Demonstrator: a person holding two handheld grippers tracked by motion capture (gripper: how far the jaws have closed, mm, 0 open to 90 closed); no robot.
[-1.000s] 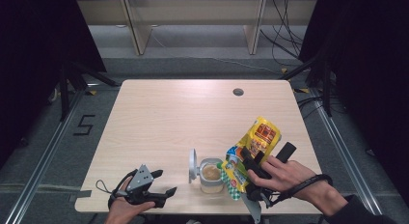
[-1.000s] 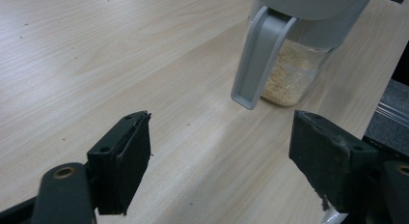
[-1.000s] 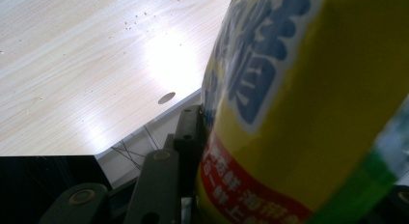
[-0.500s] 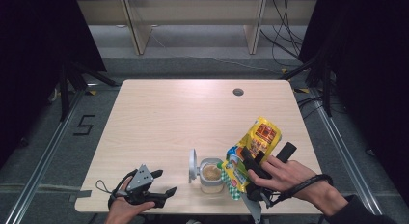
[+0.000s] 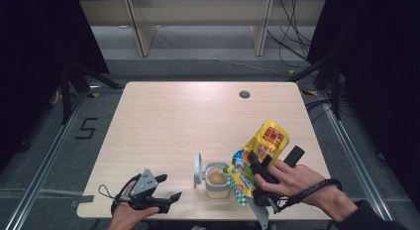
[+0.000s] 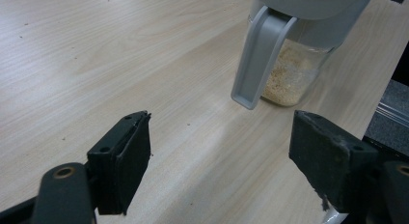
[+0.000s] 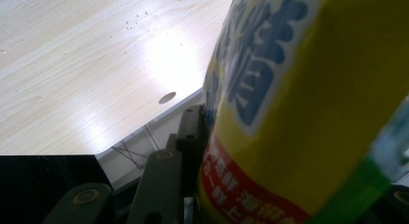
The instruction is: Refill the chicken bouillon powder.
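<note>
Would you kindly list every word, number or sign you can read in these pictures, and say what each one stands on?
"5": a dark mark on the grey floor left of the table.
Large blue characters on the yellow pouch held in the right gripper: cropped and blurred, not readable.
White characters on the pouch's red band: too blurred to read.
Jar: no lettering shows.
</note>
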